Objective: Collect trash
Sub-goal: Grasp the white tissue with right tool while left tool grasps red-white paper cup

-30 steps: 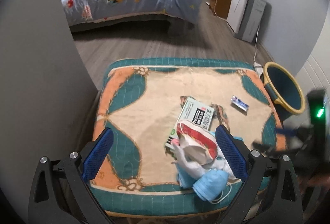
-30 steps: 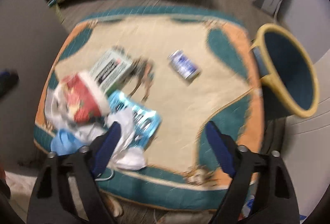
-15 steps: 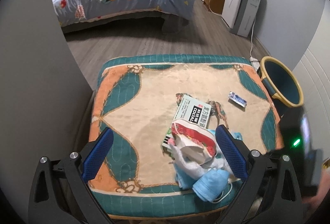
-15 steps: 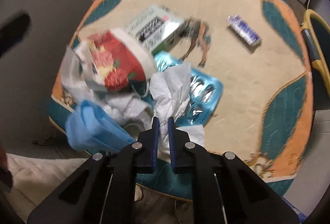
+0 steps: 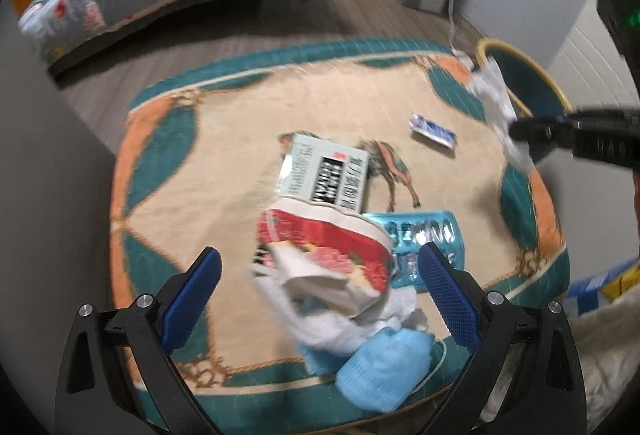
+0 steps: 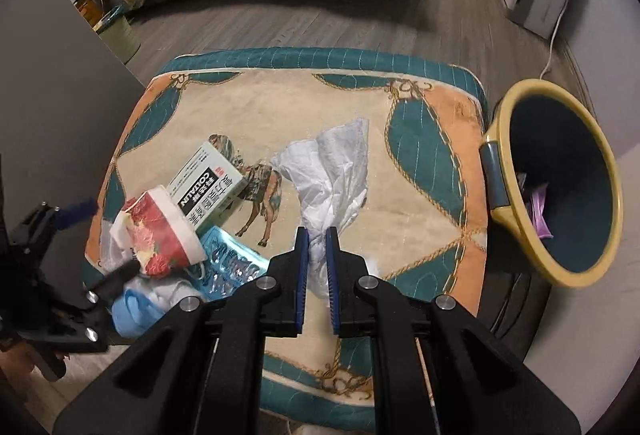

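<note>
We see both grippers as black angular frames. The left gripper (image 5: pixel 318 285) has ribbed blue pads and round silver screws along its arms. Our right gripper (image 6: pixel 317 267) has the same blue pads, four silver screws, and a green light on its black body in the left view.

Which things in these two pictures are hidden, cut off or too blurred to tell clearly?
- Bin contents, right wrist view: its wall hides all but some purple scraps.
- Small blue-white wrapper, left wrist view: print blurred; in the right wrist view the held tissue hides it.
- Blister pack, both views: partly under the paper cup.
</note>
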Demonstrator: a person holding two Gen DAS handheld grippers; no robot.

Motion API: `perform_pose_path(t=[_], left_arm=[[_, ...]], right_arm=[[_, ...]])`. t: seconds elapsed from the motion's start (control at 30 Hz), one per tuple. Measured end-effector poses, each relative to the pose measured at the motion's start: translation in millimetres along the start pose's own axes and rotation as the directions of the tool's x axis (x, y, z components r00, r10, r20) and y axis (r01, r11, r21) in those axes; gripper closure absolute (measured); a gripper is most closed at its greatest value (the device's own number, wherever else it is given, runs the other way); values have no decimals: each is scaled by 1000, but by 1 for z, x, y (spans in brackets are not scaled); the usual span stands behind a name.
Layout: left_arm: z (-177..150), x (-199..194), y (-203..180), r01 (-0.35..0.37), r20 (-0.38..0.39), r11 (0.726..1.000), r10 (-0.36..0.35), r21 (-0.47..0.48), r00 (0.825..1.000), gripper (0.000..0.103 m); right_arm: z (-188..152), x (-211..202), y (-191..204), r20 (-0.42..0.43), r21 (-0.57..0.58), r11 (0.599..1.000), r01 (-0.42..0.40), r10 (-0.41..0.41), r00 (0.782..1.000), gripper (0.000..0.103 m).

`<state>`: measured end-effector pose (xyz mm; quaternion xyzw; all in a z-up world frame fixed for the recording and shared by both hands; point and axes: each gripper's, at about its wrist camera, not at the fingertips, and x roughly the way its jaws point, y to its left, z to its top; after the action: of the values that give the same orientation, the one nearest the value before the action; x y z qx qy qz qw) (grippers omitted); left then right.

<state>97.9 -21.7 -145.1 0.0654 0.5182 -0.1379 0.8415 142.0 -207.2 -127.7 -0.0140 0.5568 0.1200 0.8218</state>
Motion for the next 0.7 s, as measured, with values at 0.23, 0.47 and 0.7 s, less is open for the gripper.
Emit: perform_pose_path(t=[0.23, 0.47, 0.7], left_arm=[[-3, 36, -11, -16, -106, 999, 19, 33, 994, 6], [-5, 44, -17, -5, -123, 999, 11, 51, 992, 27], [0, 34, -18, -10, -78, 999, 14, 49, 997, 38]], right_arm=[[-2, 12, 8, -17, -10, 1000, -17, 17, 1000, 95], [-1, 8, -1, -12, 2, 999, -35, 35, 999, 95], [-1, 5, -4, -3, 6, 999, -32, 32, 999, 95]])
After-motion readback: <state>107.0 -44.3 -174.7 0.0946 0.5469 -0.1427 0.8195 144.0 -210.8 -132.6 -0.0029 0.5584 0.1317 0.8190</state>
